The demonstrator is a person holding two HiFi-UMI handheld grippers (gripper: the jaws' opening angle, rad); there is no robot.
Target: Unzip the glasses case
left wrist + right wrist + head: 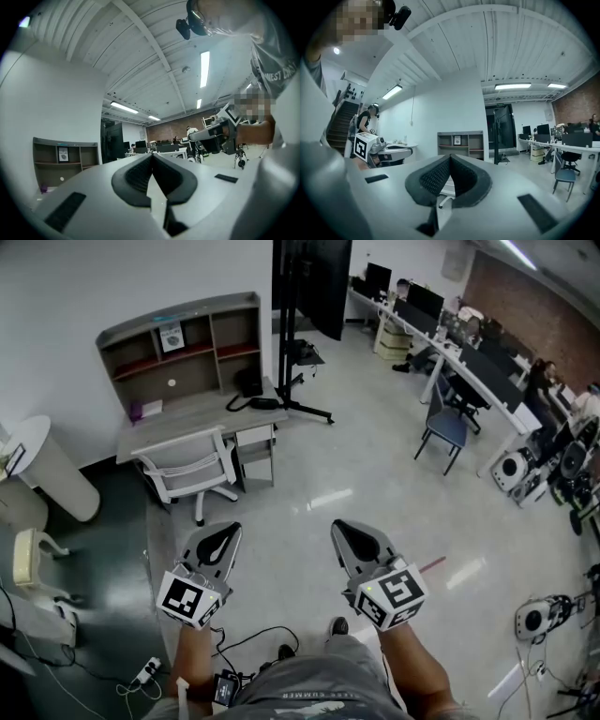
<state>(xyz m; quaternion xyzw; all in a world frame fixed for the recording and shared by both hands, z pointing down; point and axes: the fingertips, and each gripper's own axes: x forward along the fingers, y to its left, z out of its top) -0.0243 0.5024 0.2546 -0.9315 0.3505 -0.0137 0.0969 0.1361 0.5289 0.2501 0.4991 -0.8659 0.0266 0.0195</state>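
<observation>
- Two grippers, both mine, show at lower centre of the head view: left gripper (226, 534) and right gripper (344, 532). I hold both level above the floor (300, 474).
- Left gripper: the jaws are closed tip to tip with nothing between the pads. Its own view looks past them to a far wall and ceiling lights.
- Right gripper: the jaws are likewise closed and empty. Its own view looks past them into the open room.
- No glasses case shows in any view. The floor ahead carries none, and the desk (192, 409) at upper left is too far off for me to make out small items.
- Handling, judged from the task alone: I expect a light case with a semi-stiff shell and smooth cover. It would likely slide or twist when the zip is tugged, and a hard squeeze could dent it.
- Hold, as a judgement: one gripper goes across the body near the zip's closed end, clear of the track. The other pinches the small pull tab. Both jaws must open first.
</observation>
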